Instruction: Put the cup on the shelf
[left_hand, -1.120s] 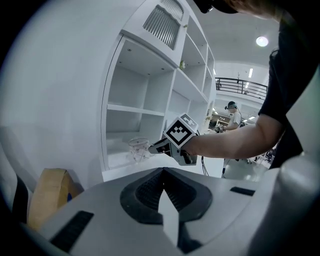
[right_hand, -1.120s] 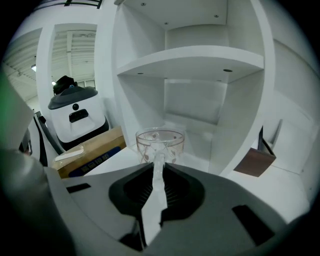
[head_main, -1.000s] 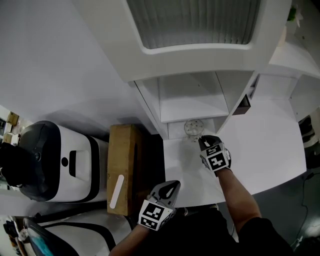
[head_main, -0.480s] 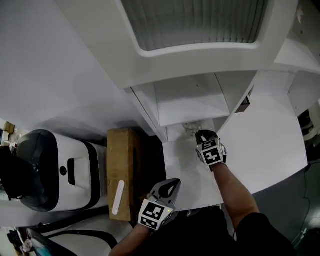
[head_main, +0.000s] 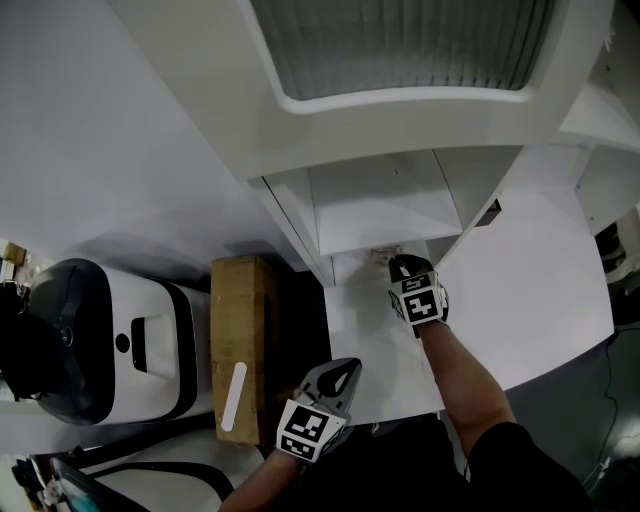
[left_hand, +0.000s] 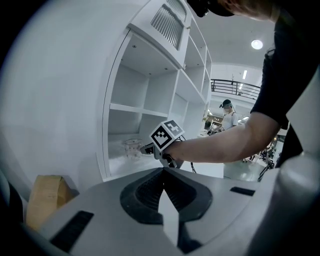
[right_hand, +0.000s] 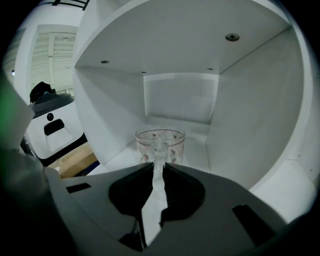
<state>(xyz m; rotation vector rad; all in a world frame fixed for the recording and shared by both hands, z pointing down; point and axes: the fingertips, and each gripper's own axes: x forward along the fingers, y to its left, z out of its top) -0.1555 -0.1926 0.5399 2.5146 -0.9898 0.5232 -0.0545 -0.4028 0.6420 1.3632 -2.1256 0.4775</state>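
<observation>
Two tongs are in my hands. Nearest me, the left gripper (head_main: 343, 372) hangs by the near left edge of the white counter (head_main: 540, 285), its jaws clenched together on nothing, well apart from the shelf. Just left of it lies a cardboard box (head_main: 240, 330), and farther left stands a white-and-black machine (head_main: 110, 330). Farther off, the right gripper (head_main: 398, 264) reaches just past the front lip of the lowest compartment of the white shelf unit (head_main: 380, 205), its jaws clamped on the handle of the clear patterned cup (right_hand: 160, 143). The cup is upright inside that compartment, about midway between the left and right walls. There is bare floor on both sides of it and more behind, up to the back wall. The board overhead sits well clear of its rim. My jaws hide its base, so I cannot tell whether it touches the compartment floor.
</observation>
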